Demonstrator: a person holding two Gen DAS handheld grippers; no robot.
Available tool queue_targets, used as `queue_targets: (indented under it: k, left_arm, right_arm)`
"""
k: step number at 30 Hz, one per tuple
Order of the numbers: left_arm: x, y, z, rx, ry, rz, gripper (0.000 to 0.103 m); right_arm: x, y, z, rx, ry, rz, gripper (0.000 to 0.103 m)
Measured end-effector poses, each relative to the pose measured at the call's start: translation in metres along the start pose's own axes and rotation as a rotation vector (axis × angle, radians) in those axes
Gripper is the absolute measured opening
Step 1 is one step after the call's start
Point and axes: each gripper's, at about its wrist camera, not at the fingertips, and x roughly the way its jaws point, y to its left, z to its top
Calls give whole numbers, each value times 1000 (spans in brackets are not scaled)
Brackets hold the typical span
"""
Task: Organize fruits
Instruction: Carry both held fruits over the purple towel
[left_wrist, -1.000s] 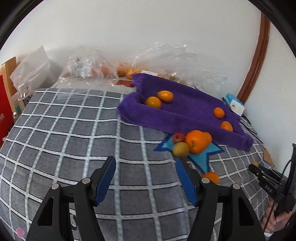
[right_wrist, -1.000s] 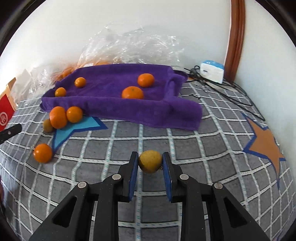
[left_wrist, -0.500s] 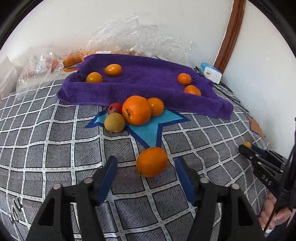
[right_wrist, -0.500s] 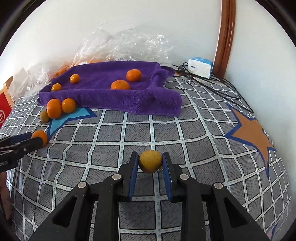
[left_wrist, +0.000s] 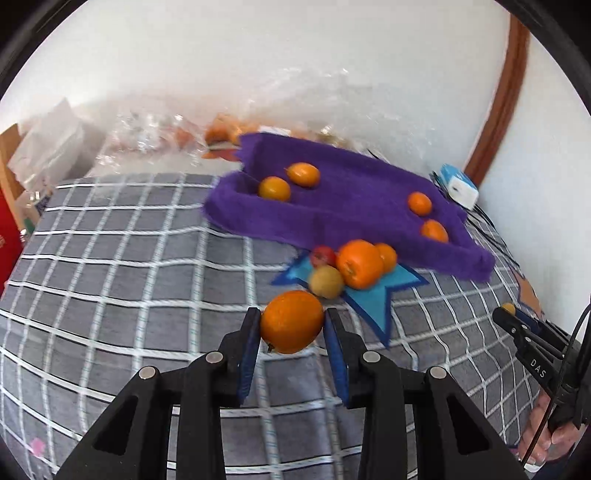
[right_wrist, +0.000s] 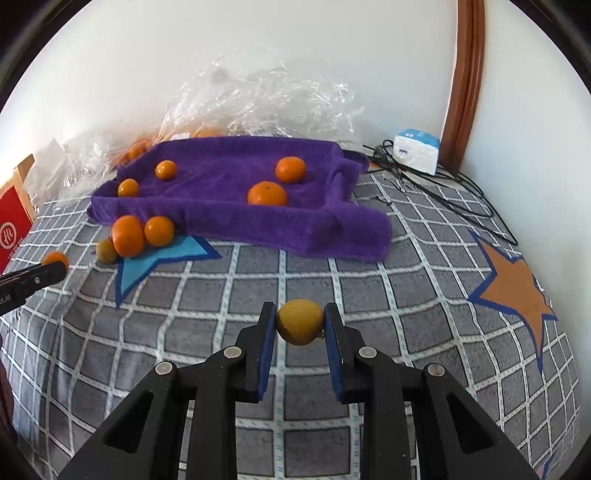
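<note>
Left claw (left_wrist: 292, 325) has just closed onto an orange (left_wrist: 291, 321); right claw (right_wrist: 301, 322) clamps a yellowish fruit (right_wrist: 300, 321)

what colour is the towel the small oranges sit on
Purple towel, clearest in the right wrist view.

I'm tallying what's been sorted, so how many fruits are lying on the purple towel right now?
4. On the purple towel, two small oranges lie at its left end and two bigger ones right of centre. None looks hidden.
</note>
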Motion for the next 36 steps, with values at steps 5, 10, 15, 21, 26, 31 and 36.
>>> queue_targets:
  k: [5, 10, 15, 21, 26, 31, 36]
  left_arm:
    - [-11, 22, 9, -61, -27, 29, 33]
    - [-17, 33, 15, -88, -49, 35, 33]
    - [-19, 36, 17, -118, -61, 16, 33]
    - [-27, 32, 25, -99, -87, 1, 33]
    - [-28, 28, 29, -113, -90, -15, 33]
    - [-30, 21, 43, -94, -120, -9, 33]
    - [-28, 18, 53, -123, -118, -30, 33]
  right_arm:
    - [2, 13, 12, 0, -30, 36, 26]
    - [2, 20, 20, -1, -24, 46, 26]
    - [0, 23, 25, -2, -25, 33, 26]
    - [-6, 20, 33, 15, -33, 31, 26]
    - [-8, 17, 39, 41, -32, 40, 26]
    - [-14, 16, 52, 44, -57, 27, 26]
    - [-15, 13, 67, 50, -74, 22, 26]
